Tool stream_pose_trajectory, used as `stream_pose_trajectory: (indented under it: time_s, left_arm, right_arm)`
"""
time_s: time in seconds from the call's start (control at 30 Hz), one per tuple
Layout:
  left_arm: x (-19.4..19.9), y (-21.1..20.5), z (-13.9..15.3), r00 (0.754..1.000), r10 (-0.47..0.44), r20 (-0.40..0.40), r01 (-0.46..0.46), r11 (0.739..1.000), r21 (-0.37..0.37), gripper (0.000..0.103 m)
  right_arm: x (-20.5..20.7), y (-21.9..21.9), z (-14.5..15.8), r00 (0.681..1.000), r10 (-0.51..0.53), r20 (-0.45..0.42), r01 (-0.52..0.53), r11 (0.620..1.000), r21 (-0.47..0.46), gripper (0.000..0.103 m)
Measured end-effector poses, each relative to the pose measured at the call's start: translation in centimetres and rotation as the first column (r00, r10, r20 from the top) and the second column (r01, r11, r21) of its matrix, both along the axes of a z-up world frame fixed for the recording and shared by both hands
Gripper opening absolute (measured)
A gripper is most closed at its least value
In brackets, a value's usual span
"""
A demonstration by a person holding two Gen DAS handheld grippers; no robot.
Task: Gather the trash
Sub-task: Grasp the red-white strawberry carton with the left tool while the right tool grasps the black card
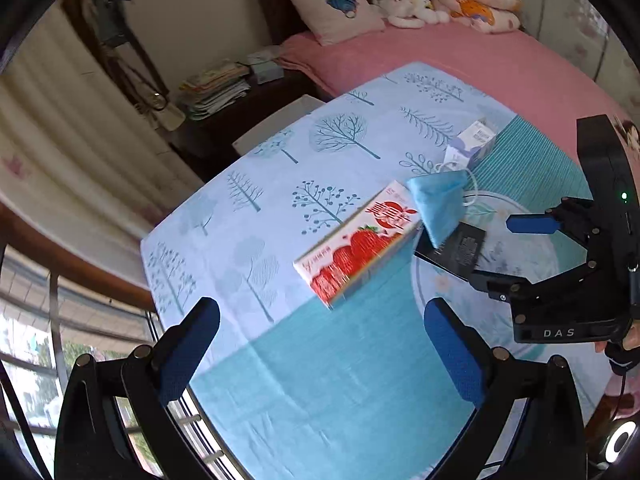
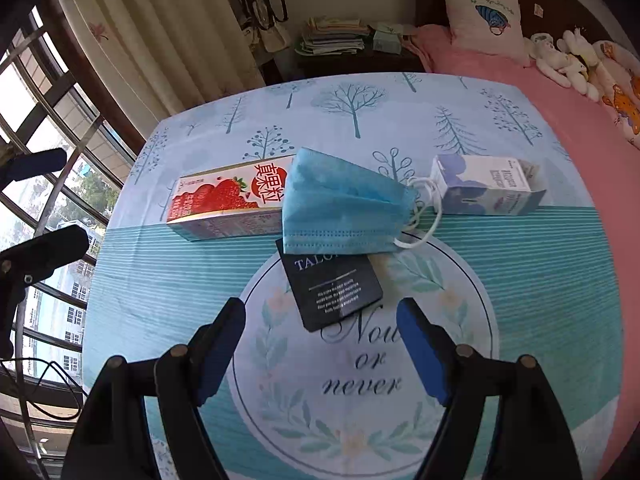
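The right gripper (image 2: 322, 346) hangs over the table with its two blue fingers (image 2: 218, 344) wide apart and nothing between them. The left gripper (image 1: 322, 356) also has its fingers (image 1: 188, 352) wide apart and holds nothing. It sits near the table's edge by the window (image 2: 48, 128).

Under the grippers is a tablecloth (image 2: 520, 280) in blue and teal, with trees drawn on it and a round flower picture that says "Now or never".

Just past the right gripper's fingertips lies a small black card (image 2: 336, 292) with white words. It lies flat on the round picture. The far end of the card is tucked under a blue face mask (image 2: 340, 208). The mask is folded, and its white ear loops (image 2: 424, 216) stick out to the right.

The left side of the mask rests on a red strawberry drink carton (image 2: 224, 200) that lies on its side. To the right of the mask, close by the loops, lies a small white and purple carton (image 2: 484, 188), also on its side, with its top flaps open.

Farther back is a pink bed (image 2: 560, 100) with a pillow (image 2: 480, 16) and soft toys (image 2: 568, 60). A stack of books (image 2: 332, 36) sits on a dark nightstand beside the bed, and pale curtains (image 2: 160, 40) hang by the window.
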State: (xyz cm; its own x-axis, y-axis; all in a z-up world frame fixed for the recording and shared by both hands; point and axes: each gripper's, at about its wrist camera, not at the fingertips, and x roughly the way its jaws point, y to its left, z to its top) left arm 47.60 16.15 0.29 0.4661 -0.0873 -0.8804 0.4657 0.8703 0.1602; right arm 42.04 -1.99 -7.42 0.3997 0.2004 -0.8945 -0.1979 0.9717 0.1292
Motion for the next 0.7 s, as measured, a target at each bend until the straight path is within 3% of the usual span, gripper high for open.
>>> stream_pose_trajectory:
  time_s: [0.27,0.5,0.57,0.7]
  left_arm:
    - [4.2,-1.8,-4.7,0.99,-0.124,-0.059,0.127,0.991,0.047,0.101]
    - [6.3,-3.5,-7.6,0.968,-0.219,-0.127,0.229,0.971,0.071,0.101]
    - [6.8,-4.1,-8.3,0.962,-0.237,-0.137,0.25,0.965,0.083,0.101]
    - [7.8,-4.9,-9.4,0.951,-0.26,-0.167,0.276,0.957,0.084,0.101]
  right_arm:
    - [2.3,1.4,-3.5,0.999,0.015,-0.046,-0.018,0.998,-0.055,0.079]
    - [1.8,2.3,-3.8,0.998,0.056,0.005,-0.055,0.988,-0.142,0.079]
    - [1.6,2.6,-3.8,0.997,0.074,0.013,-0.071,0.984,-0.164,0.077]
    - [1.3,2.0,-3.5,0.999,0.05,0.02,-0.046,0.987,-0.156,0.062]
